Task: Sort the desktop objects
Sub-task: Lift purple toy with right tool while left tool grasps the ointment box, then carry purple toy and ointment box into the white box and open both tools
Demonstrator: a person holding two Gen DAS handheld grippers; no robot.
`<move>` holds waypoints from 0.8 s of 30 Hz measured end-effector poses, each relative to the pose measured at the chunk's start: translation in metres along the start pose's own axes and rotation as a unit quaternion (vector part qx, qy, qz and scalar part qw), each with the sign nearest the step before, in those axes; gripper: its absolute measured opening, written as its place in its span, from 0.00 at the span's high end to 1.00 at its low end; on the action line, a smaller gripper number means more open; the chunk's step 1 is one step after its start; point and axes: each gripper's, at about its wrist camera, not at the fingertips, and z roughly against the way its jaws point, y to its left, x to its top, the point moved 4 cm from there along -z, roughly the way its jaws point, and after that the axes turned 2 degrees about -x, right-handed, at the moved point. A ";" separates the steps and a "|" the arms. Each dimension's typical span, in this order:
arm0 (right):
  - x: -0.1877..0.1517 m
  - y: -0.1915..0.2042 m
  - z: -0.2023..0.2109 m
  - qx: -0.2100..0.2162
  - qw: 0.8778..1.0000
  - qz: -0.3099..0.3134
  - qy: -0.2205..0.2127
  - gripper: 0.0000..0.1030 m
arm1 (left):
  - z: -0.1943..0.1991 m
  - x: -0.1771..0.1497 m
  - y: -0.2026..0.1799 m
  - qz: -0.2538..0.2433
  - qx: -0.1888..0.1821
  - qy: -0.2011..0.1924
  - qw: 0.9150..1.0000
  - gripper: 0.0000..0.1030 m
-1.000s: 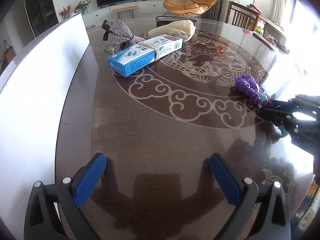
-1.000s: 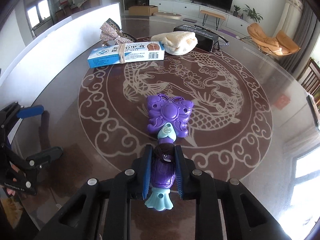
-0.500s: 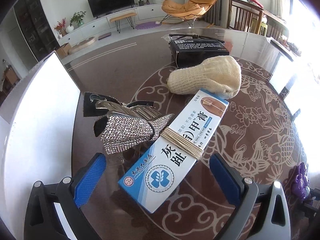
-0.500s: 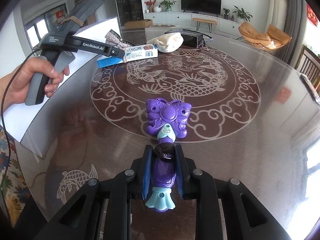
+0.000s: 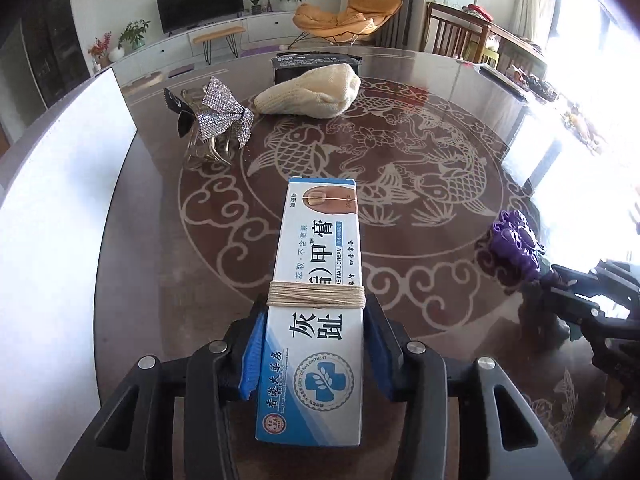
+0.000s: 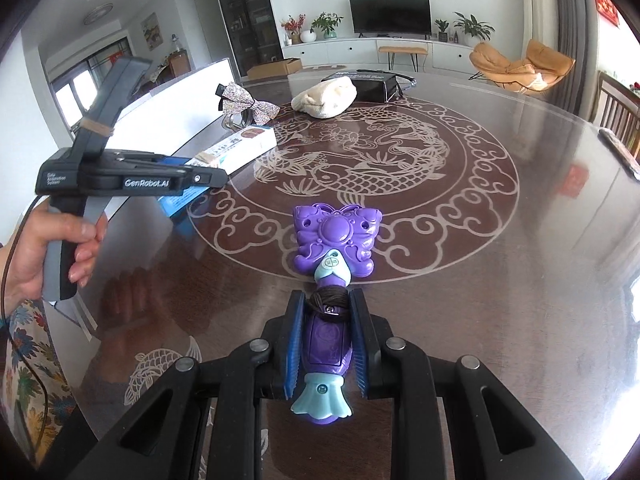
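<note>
Ointment box: clamped between the blue pads of the left gripper, jaws closed on its long sides just behind the twine wrap; far end juts forward over the table.
Box handling: likely light, hollow card; it should crush under a hard squeeze, and the twine gives some bite against sliding.
Purple toy brush: handle pinched in the right gripper, jaws shut on it near the dark hair tie; butterfly head points forward, at or just above the tabletop.
Brush handling: rigid, smooth plastic, probably slippery; the narrow handle is the sensible hold.
Farther out: sequin bow clip, cream knit pouch and black box, all apart from both grippers.
</note>
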 end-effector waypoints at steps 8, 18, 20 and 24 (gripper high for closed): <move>0.021 0.005 -0.017 -0.010 0.996 0.062 0.063 0.71 | -0.002 -0.006 -0.024 -0.032 -0.016 0.006 0.999 0.36; 0.065 -0.001 0.027 0.025 0.996 0.023 0.088 0.79 | 0.078 -0.002 0.005 0.048 -0.066 -0.088 0.993 0.59; 0.082 0.016 0.042 0.032 0.996 0.029 0.074 0.79 | 0.114 -0.002 0.029 0.075 -0.068 -0.122 0.987 0.59; 0.123 0.075 0.061 0.078 0.995 0.049 0.039 0.79 | 0.177 -0.014 0.097 0.123 -0.034 -0.166 0.978 0.59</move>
